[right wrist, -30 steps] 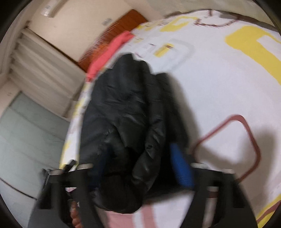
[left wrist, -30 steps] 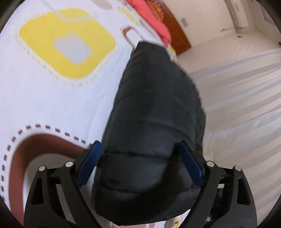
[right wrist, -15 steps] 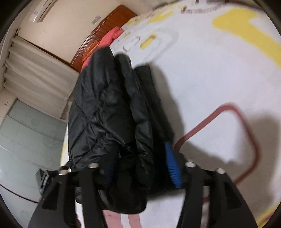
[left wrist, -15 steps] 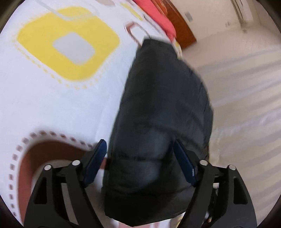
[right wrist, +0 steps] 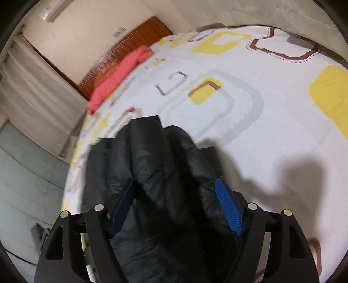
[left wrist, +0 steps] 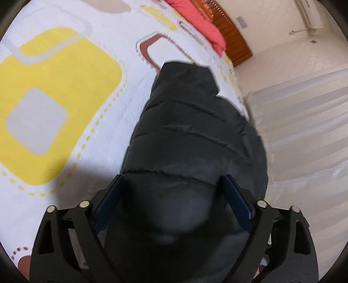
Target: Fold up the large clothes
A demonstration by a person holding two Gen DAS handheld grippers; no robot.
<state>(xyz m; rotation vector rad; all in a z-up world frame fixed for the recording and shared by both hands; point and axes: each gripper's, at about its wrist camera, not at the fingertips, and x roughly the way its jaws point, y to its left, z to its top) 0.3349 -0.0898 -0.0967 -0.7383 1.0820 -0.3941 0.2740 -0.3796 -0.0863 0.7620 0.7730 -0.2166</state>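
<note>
The folded black puffer jacket (left wrist: 195,135) is seen on the bed (left wrist: 65,130) between both opening tongs, left tongs (left wrist: 174,196) and right tongs (right wrist: 176,200); whether the pads press it cannot be told.

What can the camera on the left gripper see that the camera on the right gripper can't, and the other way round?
Only the left view shows the black puffer jacket's smooth quilted side, with pale curtains to its right. Only the right view shows its bunched folds, a grey-green floor and a wall air conditioner. Both show the patterned bedsheet, the pink bedding, the wooden headboard, and the jacket between jaws that are opening.
</note>
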